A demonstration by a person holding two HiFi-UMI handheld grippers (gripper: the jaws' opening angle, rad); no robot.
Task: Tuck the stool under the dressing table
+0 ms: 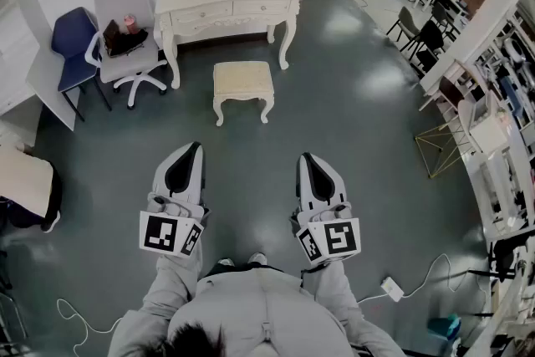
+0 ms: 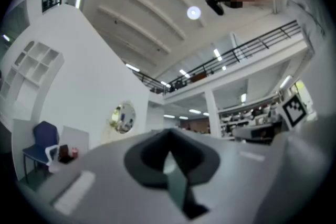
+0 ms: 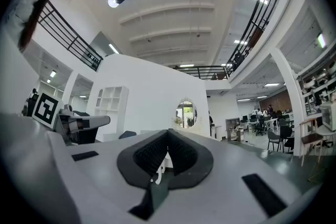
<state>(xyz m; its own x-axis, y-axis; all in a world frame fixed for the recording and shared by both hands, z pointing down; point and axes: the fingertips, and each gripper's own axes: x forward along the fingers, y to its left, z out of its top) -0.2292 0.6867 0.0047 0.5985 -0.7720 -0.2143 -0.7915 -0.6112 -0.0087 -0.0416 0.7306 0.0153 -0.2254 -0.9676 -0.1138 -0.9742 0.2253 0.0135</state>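
Note:
A cream stool (image 1: 242,86) with curved legs stands on the grey floor in the head view, a short way in front of the white dressing table (image 1: 227,7) with its oval mirror. My left gripper (image 1: 193,148) and right gripper (image 1: 306,158) are held side by side well short of the stool, both shut and empty. The left gripper view shows the shut left gripper (image 2: 169,132) tilted upward, with the mirror (image 2: 123,117) far off. In the right gripper view the right gripper (image 3: 168,132) is shut, and the mirror (image 3: 185,114) shows beyond it.
A grey office chair (image 1: 125,33) with items on its seat and a blue chair (image 1: 73,42) stand left of the dressing table. Cables and a white adapter (image 1: 393,289) lie on the floor near my feet. A gold wire frame (image 1: 441,148) and shelving are at the right.

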